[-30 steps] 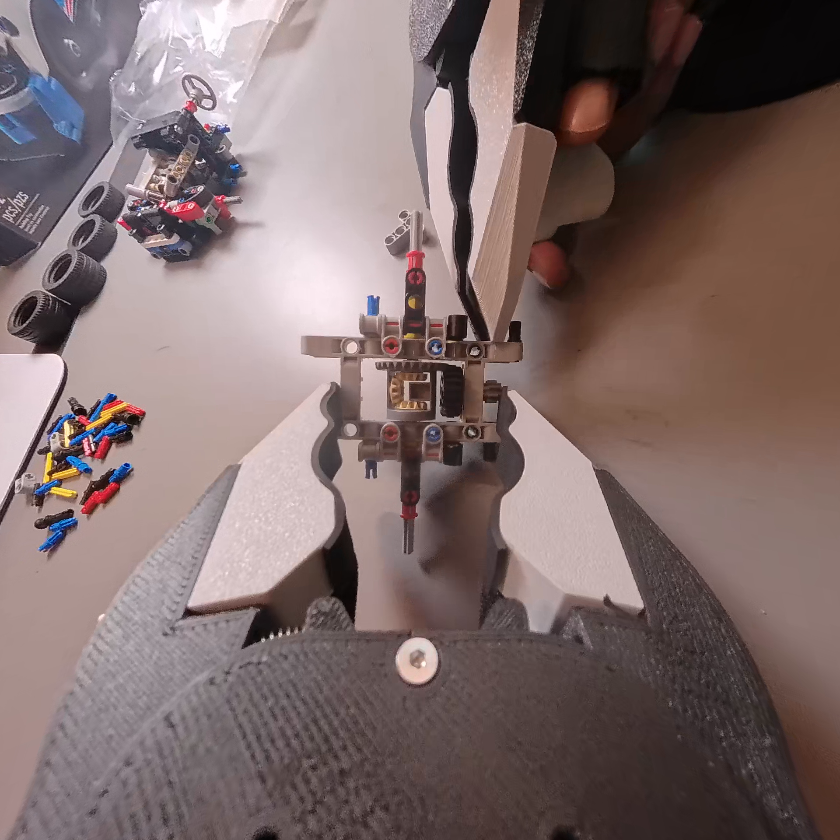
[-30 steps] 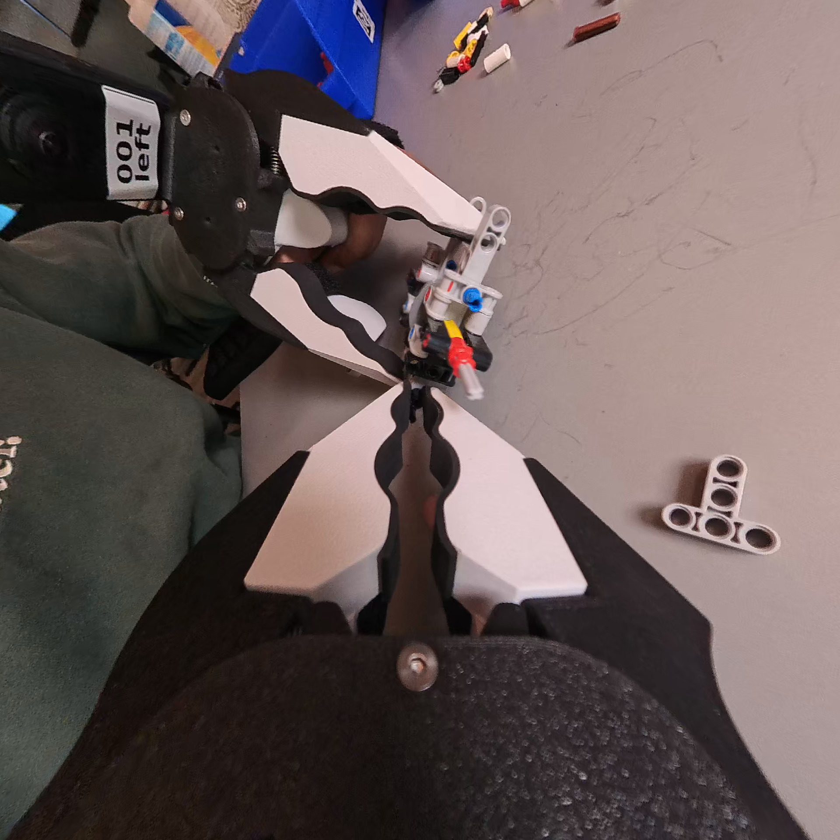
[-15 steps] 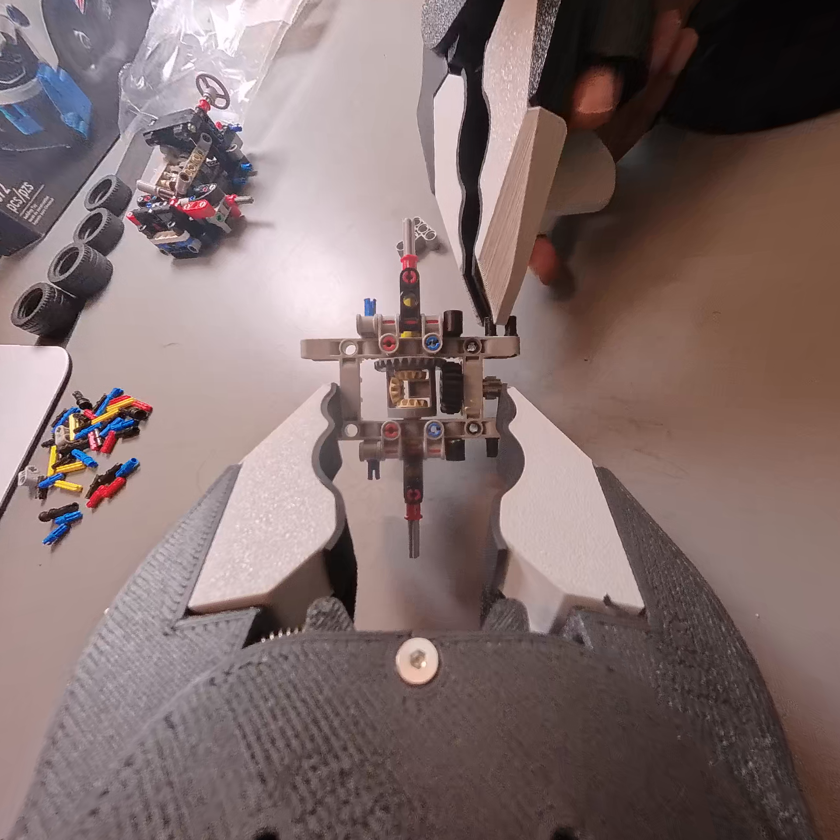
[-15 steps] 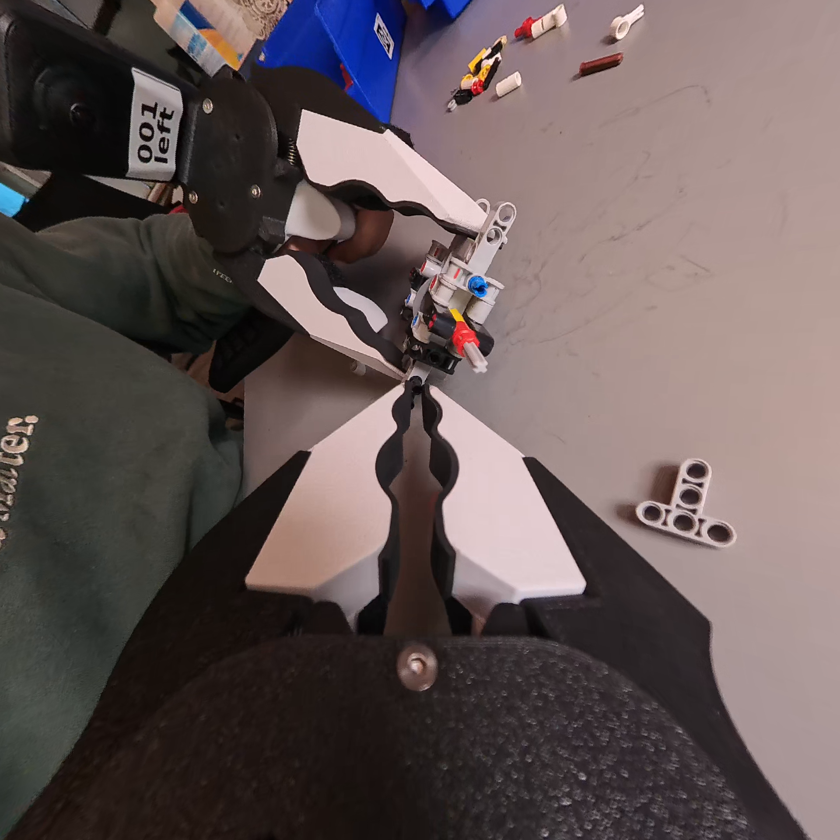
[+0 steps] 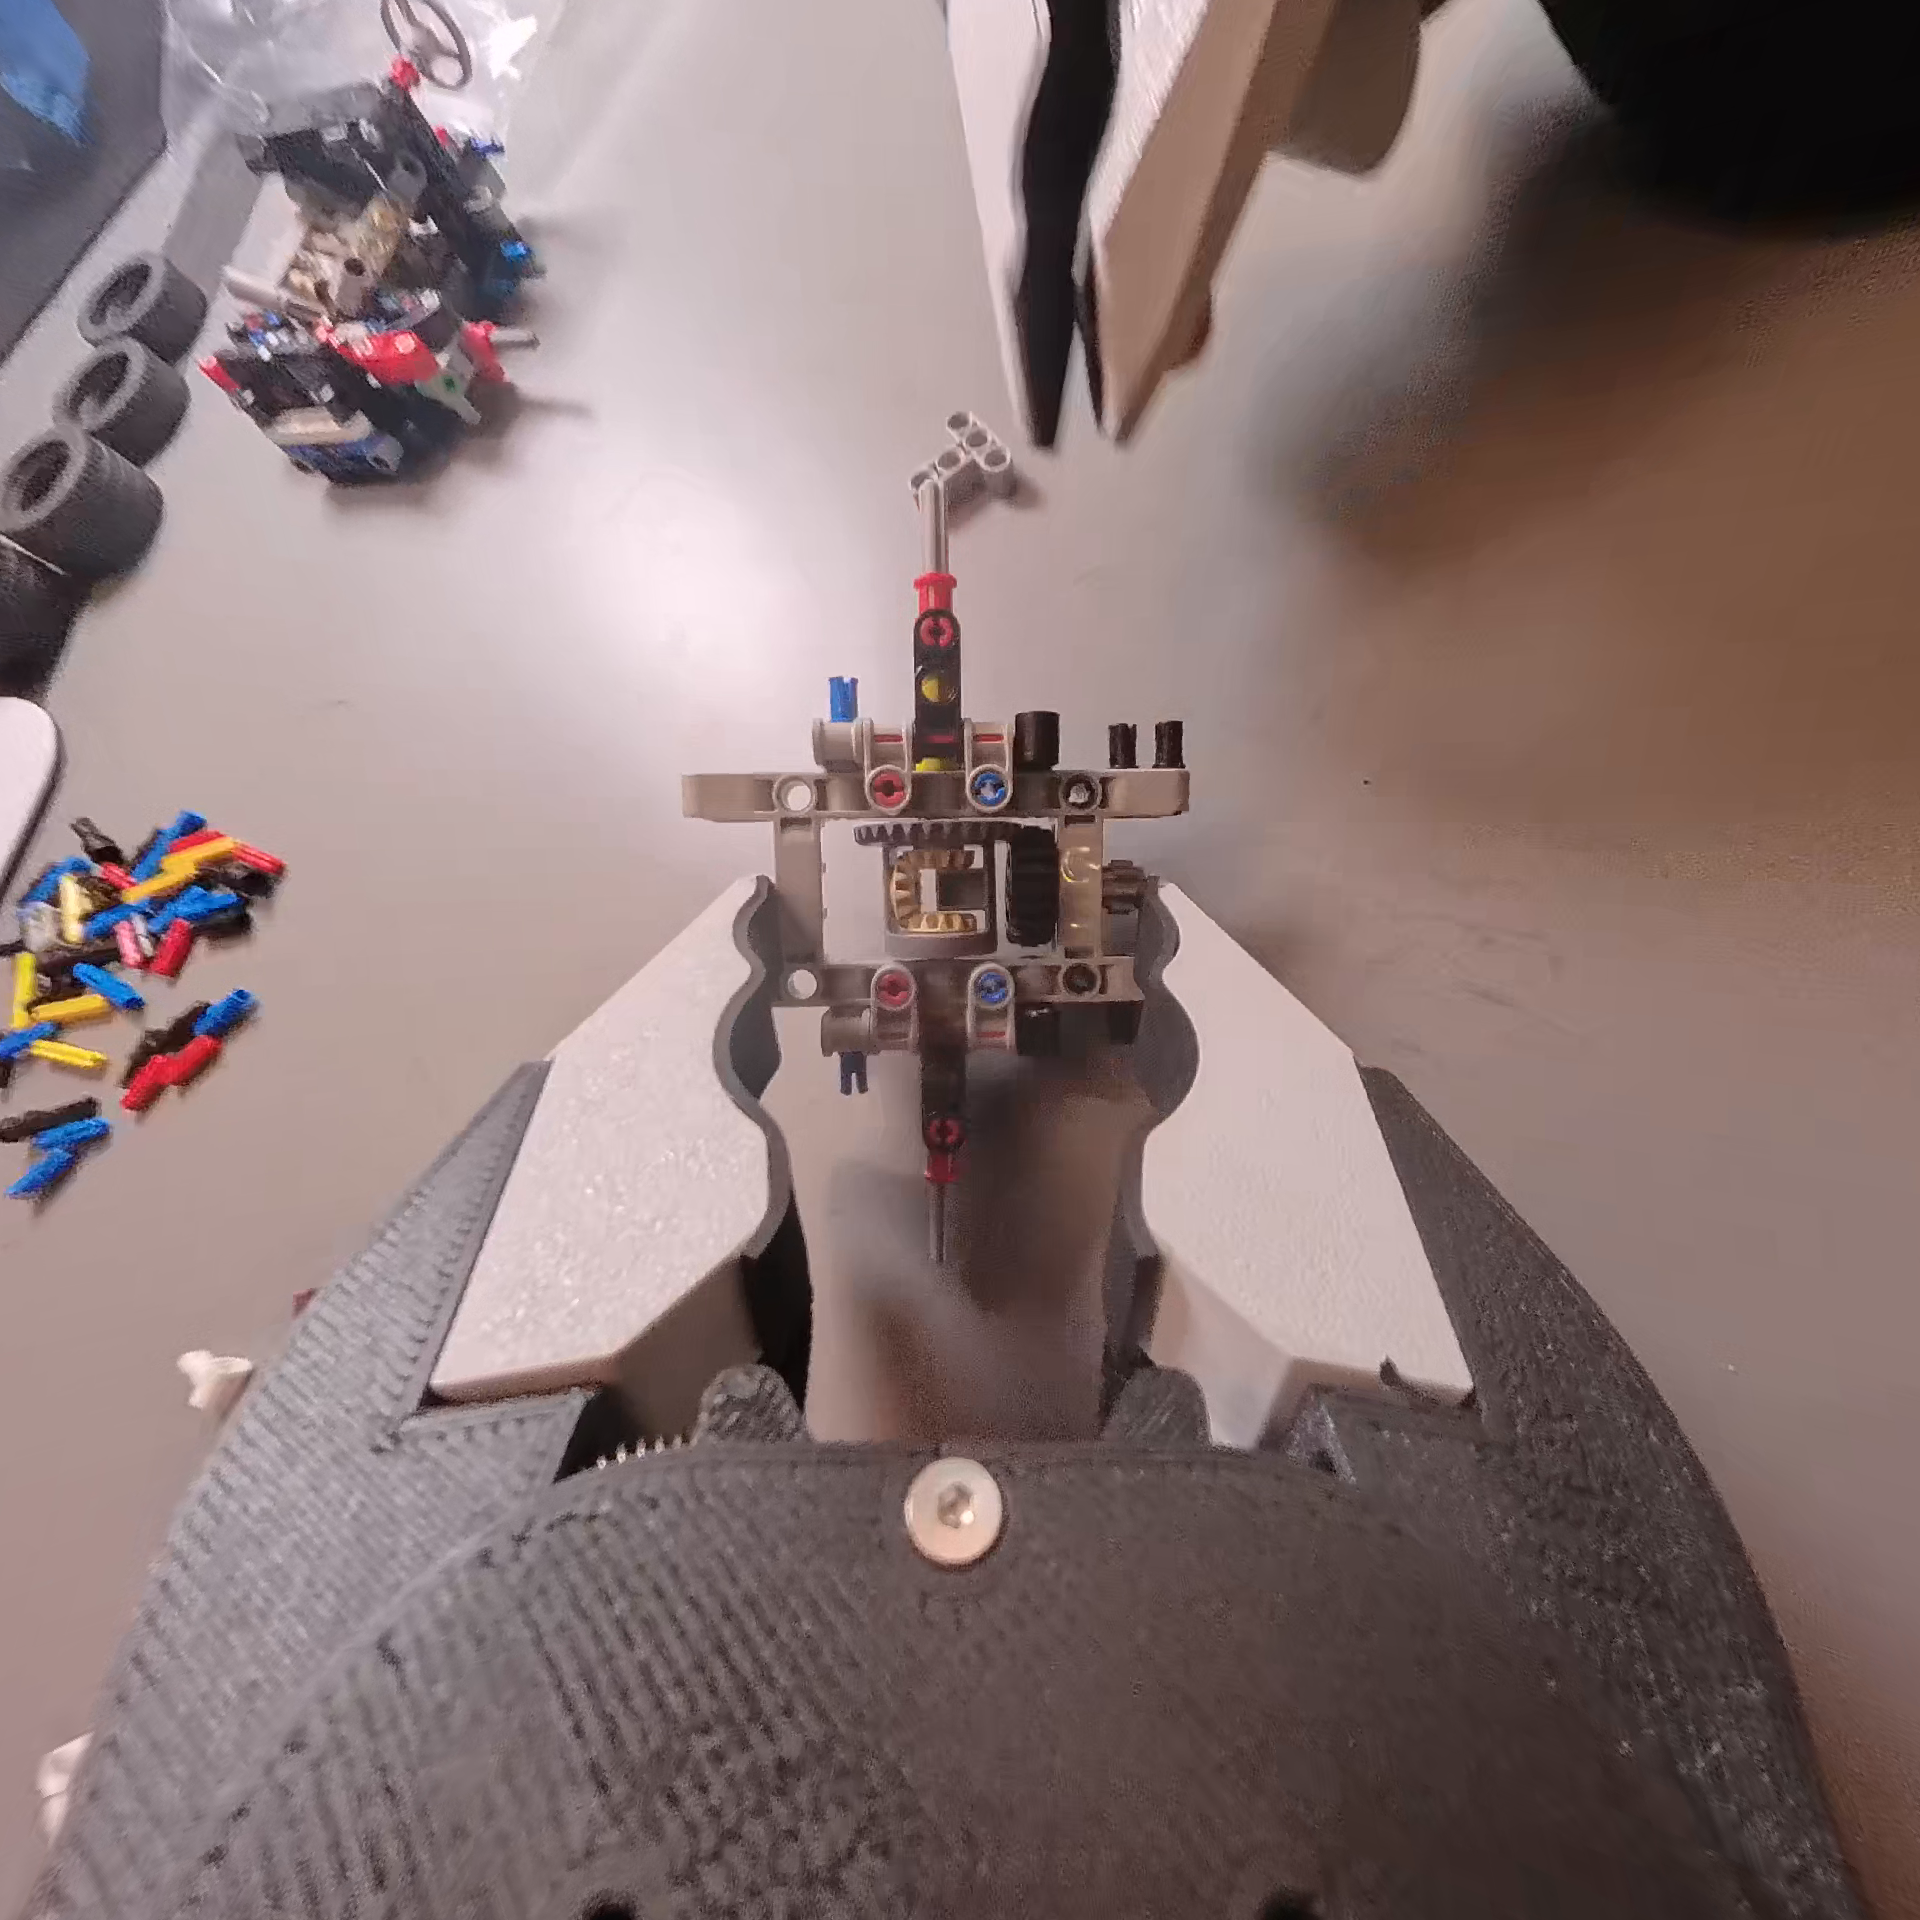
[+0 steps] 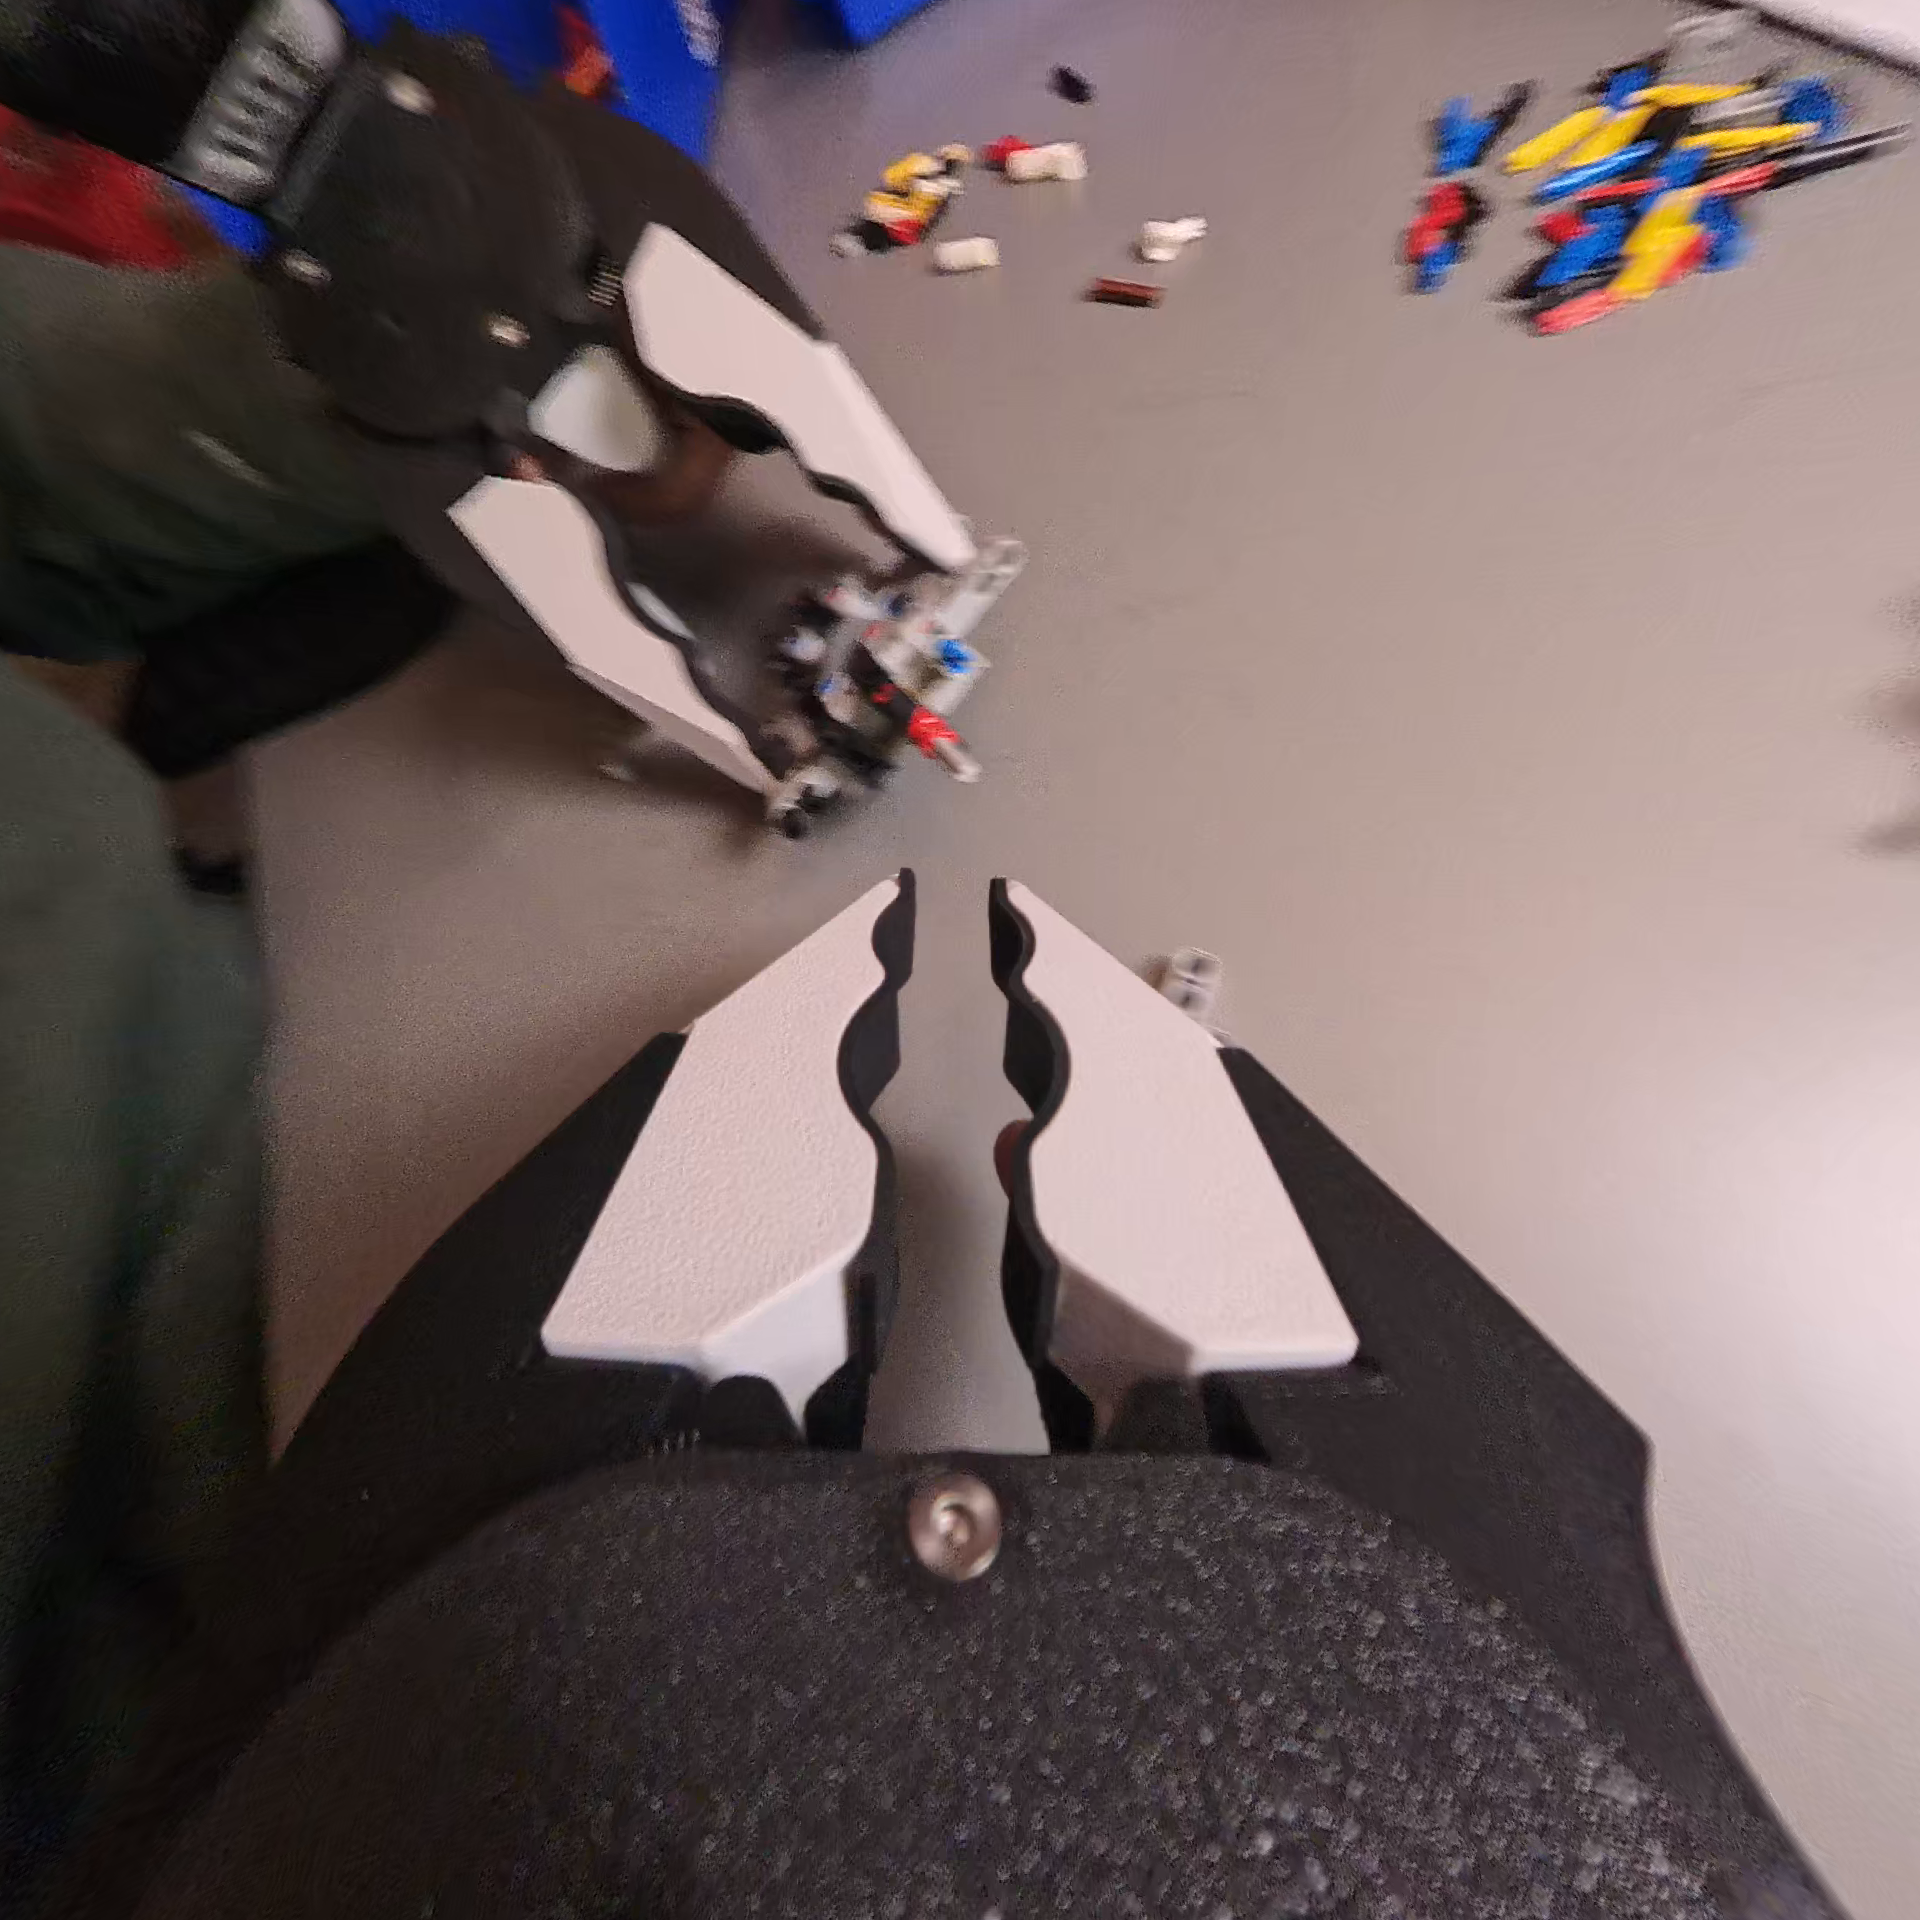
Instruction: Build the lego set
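- The left gripper (image 5: 951, 914) reaches forward low over the tabletop, its two pale fingers spread wide and pressed against the sides of a small grey gear frame (image 5: 935, 883).
- The right gripper (image 6: 951, 883) hangs in the air with its fingers a narrow gap apart, holding nothing.
- A dark green sleeve (image 6: 156, 468) sits behind the left gripper.

Black textured claw (image 6: 951, 883) bodies, white fingers (image 6: 748, 1143), silver screw (image 6: 953, 1527), green sleeve (image 6: 156, 468)
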A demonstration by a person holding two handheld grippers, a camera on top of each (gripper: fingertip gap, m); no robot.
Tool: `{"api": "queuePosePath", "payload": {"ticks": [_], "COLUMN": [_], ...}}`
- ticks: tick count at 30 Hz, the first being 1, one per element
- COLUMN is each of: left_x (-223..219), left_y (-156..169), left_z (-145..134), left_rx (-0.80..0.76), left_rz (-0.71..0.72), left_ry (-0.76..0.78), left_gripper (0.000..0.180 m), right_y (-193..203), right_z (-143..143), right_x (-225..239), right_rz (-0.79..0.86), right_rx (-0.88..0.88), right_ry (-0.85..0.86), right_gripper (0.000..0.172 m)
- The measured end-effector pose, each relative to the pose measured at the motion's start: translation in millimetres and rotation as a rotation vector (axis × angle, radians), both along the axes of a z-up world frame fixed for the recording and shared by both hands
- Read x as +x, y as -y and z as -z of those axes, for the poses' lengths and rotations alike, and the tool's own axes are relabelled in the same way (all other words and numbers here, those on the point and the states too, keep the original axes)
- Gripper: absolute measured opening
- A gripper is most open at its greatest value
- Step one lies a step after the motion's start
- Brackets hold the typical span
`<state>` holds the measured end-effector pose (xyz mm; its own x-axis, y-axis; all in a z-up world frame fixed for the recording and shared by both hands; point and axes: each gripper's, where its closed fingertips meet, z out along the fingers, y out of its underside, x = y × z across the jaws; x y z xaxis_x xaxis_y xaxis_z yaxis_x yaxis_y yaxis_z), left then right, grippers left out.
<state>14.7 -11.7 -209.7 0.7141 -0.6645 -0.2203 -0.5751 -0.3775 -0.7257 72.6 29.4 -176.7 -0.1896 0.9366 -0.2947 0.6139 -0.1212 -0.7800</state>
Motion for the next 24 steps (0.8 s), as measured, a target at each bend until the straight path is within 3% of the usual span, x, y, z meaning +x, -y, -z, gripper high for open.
{"api": "queuePosePath", "payload": {"ticks": [2,4,7,11,15,24], "left_x": [-0.3,0.0,2.2,1.5,1.4,-0.8], "left_y": [0.7,-0.7,-1.0,-1.1,-2.3,-3.0], "left_z": [4.3,4.6,5.4,5.5,6.4,6.3], "left_rx": [-0.030,-0.036,-0.051,-0.049,-0.054,-0.048], "left_rz": [-0.013,-0.020,-0.023,-0.033,-0.039,-0.045], "left_ry": [0.013,0.013,0.047,0.059,0.076,0.086], "left_gripper": [0.068,0.068,0.068,0.068,0.068,0.069], "right_y": [-37.3,-48.5,-46.6,-41.1,-33.8,-34.3], "right_z": [12.1,26.1,39.2,40.5,43.9,35.4], "right_x": [10.6,16.2,11.3,8.2,12.2,16.5], "right_rz": [0.104,0.110,0.069,0.024,-0.031,-0.138], "right_rx": [0.197,0.287,0.357,0.415,0.494,0.576], "right_ry": [0.069,0.141,0.171,0.180,0.223,0.259], "right_gripper": [0.017,0.024,0.029,0.016,0.015,0.034]}}
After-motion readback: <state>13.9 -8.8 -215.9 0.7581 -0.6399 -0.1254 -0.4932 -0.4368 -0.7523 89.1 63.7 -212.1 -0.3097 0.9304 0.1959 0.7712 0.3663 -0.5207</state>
